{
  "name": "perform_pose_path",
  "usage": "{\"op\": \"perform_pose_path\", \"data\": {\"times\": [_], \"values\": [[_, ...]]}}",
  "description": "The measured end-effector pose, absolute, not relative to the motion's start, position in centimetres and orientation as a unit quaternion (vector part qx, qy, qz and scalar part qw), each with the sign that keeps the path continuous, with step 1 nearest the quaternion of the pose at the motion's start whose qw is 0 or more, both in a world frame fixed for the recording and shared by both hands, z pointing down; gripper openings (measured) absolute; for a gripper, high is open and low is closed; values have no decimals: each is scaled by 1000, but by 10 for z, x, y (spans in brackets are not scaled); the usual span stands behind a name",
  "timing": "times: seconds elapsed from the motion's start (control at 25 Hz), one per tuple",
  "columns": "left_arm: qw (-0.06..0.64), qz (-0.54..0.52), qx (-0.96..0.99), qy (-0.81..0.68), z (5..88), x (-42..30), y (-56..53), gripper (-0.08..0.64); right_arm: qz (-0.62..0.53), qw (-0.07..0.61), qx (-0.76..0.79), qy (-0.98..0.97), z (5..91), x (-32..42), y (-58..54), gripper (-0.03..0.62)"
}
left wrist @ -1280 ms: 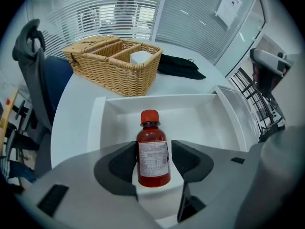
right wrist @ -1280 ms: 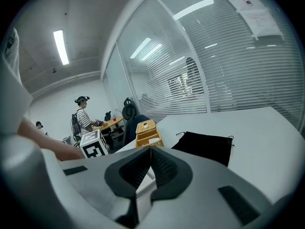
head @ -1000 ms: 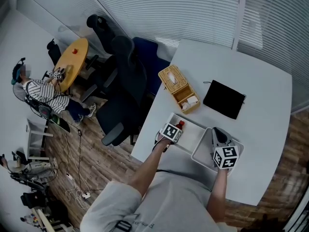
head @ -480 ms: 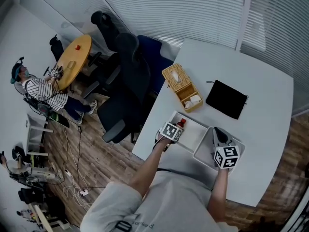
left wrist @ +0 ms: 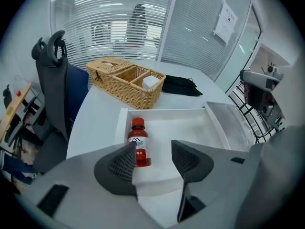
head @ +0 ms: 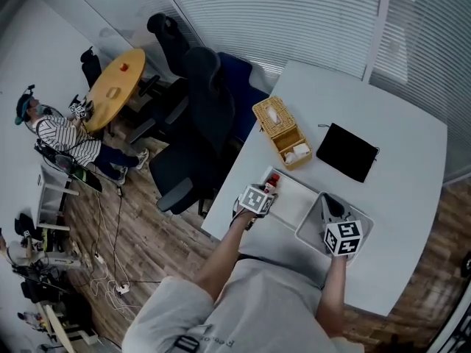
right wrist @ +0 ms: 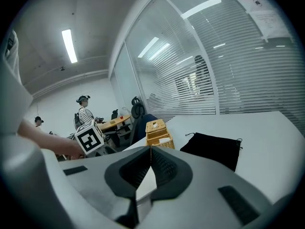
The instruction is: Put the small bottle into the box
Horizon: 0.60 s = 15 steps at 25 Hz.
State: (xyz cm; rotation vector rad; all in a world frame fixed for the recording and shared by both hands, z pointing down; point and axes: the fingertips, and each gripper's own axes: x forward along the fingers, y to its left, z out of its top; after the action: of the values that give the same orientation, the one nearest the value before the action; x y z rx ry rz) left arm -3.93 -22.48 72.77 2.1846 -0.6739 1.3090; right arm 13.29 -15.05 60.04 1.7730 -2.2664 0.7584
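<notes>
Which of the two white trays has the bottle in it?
The left tray, next to the wicker basket: the red bottle sits along its left side, just ahead of the open left hand-held gripper. The right tray shows no bottle.

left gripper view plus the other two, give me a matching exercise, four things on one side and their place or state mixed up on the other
Things:
1. small bottle
2. left gripper
3. right gripper
4. black pouch

Place or state:
a. jaws apart, nothing between them
b. inside the white box
c. lying flat on the table
d. jaws closed on an edge of the white lid

Pairs: 1-b, 2-a, 3-d, 4-c
</notes>
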Motion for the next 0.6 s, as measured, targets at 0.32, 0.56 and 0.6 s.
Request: {"op": "perform_pose_path", "data": {"times": [0.32, 0.56, 0.6], "values": [[244, 450, 814, -275, 708, -51, -229, 247, 249, 87, 586, -766, 598, 126, -148, 18], [243, 415, 823, -303, 689, -65, -228, 247, 248, 92, 575, -774, 598, 109, -145, 18], [244, 408, 824, -309, 686, -67, -228, 247, 247, 93, 573, -776, 598, 106, -146, 18]]}}
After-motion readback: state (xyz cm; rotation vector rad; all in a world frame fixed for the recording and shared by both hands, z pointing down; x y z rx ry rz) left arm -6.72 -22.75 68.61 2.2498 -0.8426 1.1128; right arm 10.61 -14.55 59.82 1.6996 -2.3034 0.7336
